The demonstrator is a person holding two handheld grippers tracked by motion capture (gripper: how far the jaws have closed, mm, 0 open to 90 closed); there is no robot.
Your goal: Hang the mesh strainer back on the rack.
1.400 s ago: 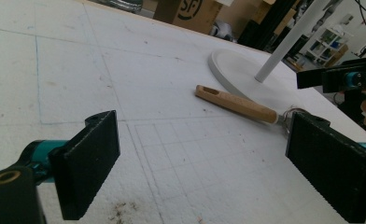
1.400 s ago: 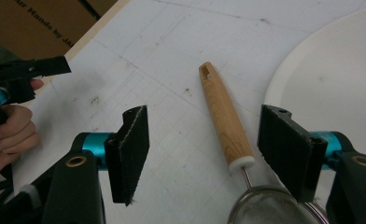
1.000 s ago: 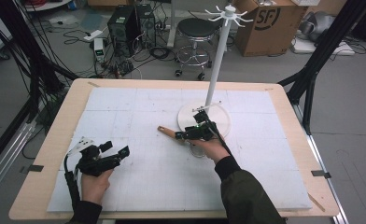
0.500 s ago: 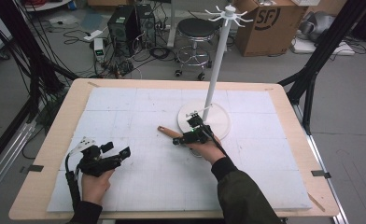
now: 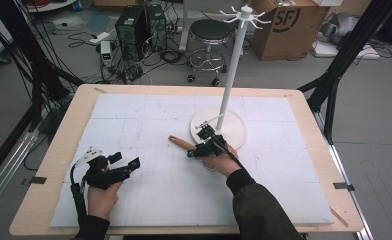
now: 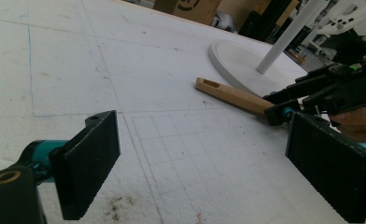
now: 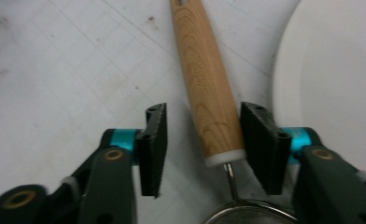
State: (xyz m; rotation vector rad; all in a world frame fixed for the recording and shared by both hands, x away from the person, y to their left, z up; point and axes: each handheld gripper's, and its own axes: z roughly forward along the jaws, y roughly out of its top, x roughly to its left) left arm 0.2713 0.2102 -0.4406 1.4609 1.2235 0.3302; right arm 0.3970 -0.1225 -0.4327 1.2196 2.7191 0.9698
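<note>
The right claw (image 7: pixel 202 144) is low over the white foam mat (image 5: pixel 149 120) on the bench (image 5: pixel 59 150), and its jaws have just been closing. A strainer with a wooden handle (image 7: pixel 207 88) lies between them. The handle runs straight out ahead of the claw and away from it. One jaw looks right up against the handle's side, close to the white ring at the handle's end. The other jaw is apart from it, with bare mat showing in the gap, so the claw has no grip on it. Behind the jaws, a thin wire leads from the handle to the round metal rim (image 7: pixel 249 212) of the strainer. A white round base (image 5: pixel 236 132) of a tall hook stand (image 5: pixel 234 65) sits just beside the right claw. The left claw (image 5: pixel 126 167) is well apart from the strainer, low over the mat, with its jaws wide apart and nothing between them. From the left claw, the handle (image 6: pixel 232 95) lies far ahead, pointing across.
</note>
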